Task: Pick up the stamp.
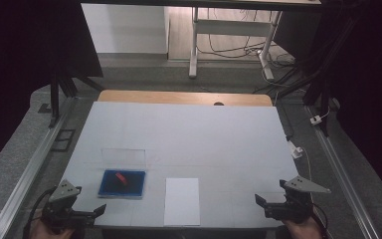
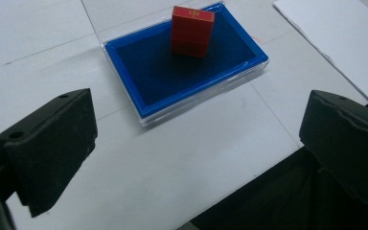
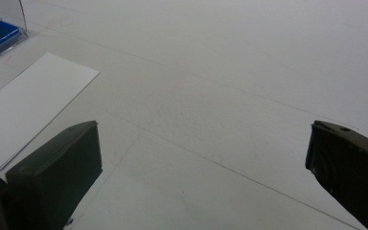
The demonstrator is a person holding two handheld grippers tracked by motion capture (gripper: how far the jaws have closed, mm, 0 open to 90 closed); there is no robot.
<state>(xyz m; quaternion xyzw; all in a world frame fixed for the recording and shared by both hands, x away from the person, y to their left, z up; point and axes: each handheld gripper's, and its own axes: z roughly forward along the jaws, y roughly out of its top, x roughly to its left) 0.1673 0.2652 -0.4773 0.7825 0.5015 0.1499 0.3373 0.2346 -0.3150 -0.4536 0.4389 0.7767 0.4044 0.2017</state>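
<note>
Your jaws stand wide apart on both grippers and hold nothing: the left gripper (image 1: 87, 213) sits at the near left edge of the bench (image 1: 219, 134), the right gripper (image 1: 268, 205) at the near right edge, well apart from each other.

Just beyond your left gripper lies the blue tray (image 2: 139, 93), a shallow clear case with a dark blue lining, and the red block (image 2: 192, 30) stands upright on that lining toward its far end. Judge the block light and stiff, with flat smooth sides that could slip, and standing tall it may tip if you nudge it. Take it across two opposite flat faces, low enough to keep it from rocking. The case itself looks light and may slide on the bench.

Beside the tray, toward the middle, lies a white sheet of paper (image 1: 182, 201), thin and limp.

The left gripper view gives you the block's gold marking on top and its upright stance; the high view adds the clear lid (image 1: 123, 158) standing open behind the tray. The right gripper view catches a corner of the tray and the paper.
</note>
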